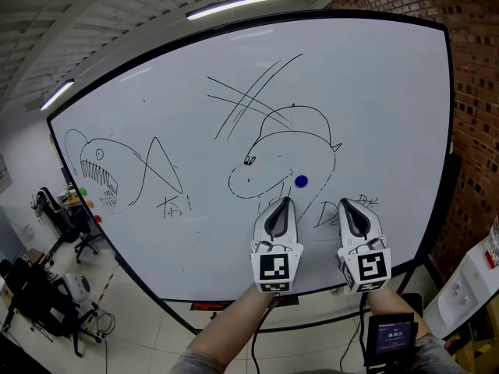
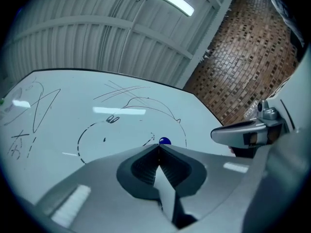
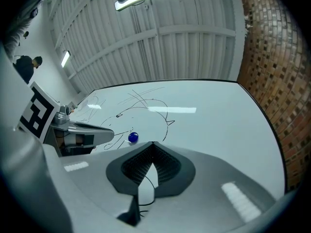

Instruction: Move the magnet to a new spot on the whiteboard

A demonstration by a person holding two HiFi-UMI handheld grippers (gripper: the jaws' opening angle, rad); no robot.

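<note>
Head view: the left gripper (image 1: pixel 281 202) and right gripper (image 1: pixel 353 204) cover part of the scribbles low on the whiteboard (image 1: pixel 374 92), and those marks cannot be read. The left forearm (image 1: pixel 234 322) is cut off by the bottom edge below the whiteboard. The dark clutter (image 1: pixel 47 287) left of the whiteboard is too small to identify.

Left gripper view: the magnet (image 2: pixel 164 141) on the whiteboard shows only its upper part above the jaw tips.

Whiteboard (image 1: pixel 374 92) and magnet (image 1: pixel 301 181) look glossy; brick wall (image 1: pixel 475 92) rough.
</note>
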